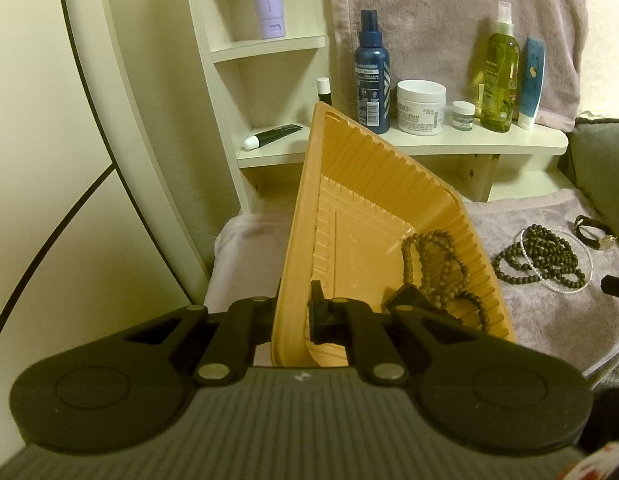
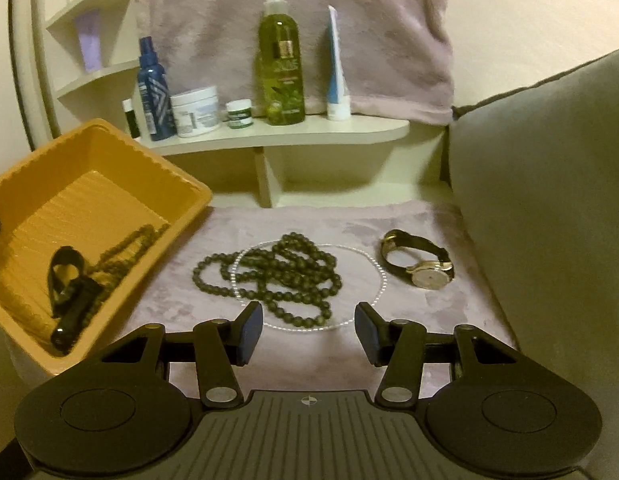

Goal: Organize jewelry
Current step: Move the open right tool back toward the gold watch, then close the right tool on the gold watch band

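1. On the soft pink cloth [image 2: 309, 360] sits an orange tray [image 2: 25, 176], and the left gripper [image 1: 295, 312] is pinched shut on the tray's near wall. One finger is inside and one is outside. The tray looks tipped up in the left view.
2. Inside the tray lie a brown bead string [image 1: 441, 268] and a small black thing [image 2: 75, 312] that I cannot name.
3. The right gripper [image 2: 309, 330] is wide open and holds nothing. It hangs just above the cloth, near the front of the pile.
4. Still out on the cloth are a dark bead necklace [image 2: 269, 276], a thin white pearl string [image 2: 373, 268] lying under and around it, and a gold watch [image 2: 425, 272] off to the right.
5. I think the next job is to pick up the dark beads and put them in the tray.
6. What could go wrong: the two strings are tangled, so a grab may lift both, or only one loop, and the rest may slide off.
7. If the tray tips more, the beads inside could spill out.
8. The bottles on the shelf [image 2: 349, 132] behind could get bumped.
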The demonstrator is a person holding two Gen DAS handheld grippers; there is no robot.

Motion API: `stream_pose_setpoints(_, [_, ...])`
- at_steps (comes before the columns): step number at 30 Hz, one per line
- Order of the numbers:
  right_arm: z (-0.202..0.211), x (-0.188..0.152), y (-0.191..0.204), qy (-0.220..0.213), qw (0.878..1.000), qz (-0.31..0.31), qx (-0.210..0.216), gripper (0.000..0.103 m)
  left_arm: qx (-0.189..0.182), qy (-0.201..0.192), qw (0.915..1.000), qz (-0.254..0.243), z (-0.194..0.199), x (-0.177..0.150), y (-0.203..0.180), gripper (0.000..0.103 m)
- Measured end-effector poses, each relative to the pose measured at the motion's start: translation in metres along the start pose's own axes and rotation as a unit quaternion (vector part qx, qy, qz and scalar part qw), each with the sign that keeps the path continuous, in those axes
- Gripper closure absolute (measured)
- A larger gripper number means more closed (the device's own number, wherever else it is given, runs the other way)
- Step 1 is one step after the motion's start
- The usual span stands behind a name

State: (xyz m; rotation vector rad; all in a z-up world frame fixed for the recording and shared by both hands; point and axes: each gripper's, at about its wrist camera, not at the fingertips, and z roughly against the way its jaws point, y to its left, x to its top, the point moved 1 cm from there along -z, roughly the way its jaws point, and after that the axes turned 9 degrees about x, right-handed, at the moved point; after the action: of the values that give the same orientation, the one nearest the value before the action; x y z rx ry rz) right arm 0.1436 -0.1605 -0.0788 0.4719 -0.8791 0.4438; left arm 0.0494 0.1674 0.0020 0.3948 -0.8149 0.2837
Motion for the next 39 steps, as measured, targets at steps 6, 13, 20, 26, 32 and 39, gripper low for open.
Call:
stream_pose_setpoints(6, [-0.006, 0.001, -0.018, -0.005, 0.999, 0.002, -0.04, 0.052, 0.001, 0.0, 1.0, -0.001, -0.001, 0.0, 0.0, 0.096])
stream_pose_setpoints(13, [-0.016, 0.01, -0.044, -0.011, 0.996, 0.016, -0.086, 0.052, 0.002, 0.0, 1.0, -0.002, -0.001, 0.0, 0.0, 0.096])
stream_pose_setpoints(20, [-0.034, 0.013, -0.058, -0.003, 0.993, 0.035, -0.116, 0.052, 0.002, 0.001, 1.0, -0.003, -0.001, 0.0, 0.0, 0.096])
stream_pose_setpoints(26, [-0.053, 0.012, -0.062, 0.009, 0.991, 0.054, -0.124, 0.052, 0.004, 0.001, 1.0, -0.006, 0.0, 0.0, -0.002, 0.096])
stream_pose_setpoints(32, [-0.068, 0.011, -0.063, 0.018, 0.99, 0.065, -0.121, 0.052, 0.004, 0.002, 1.0, -0.006, 0.0, 0.001, -0.001, 0.096])
stream_pose_setpoints(39, [-0.07, 0.011, -0.065, 0.013, 0.991, 0.055, -0.119, 0.052, 0.004, 0.002, 1.0, -0.007, 0.0, 0.0, -0.001, 0.096])
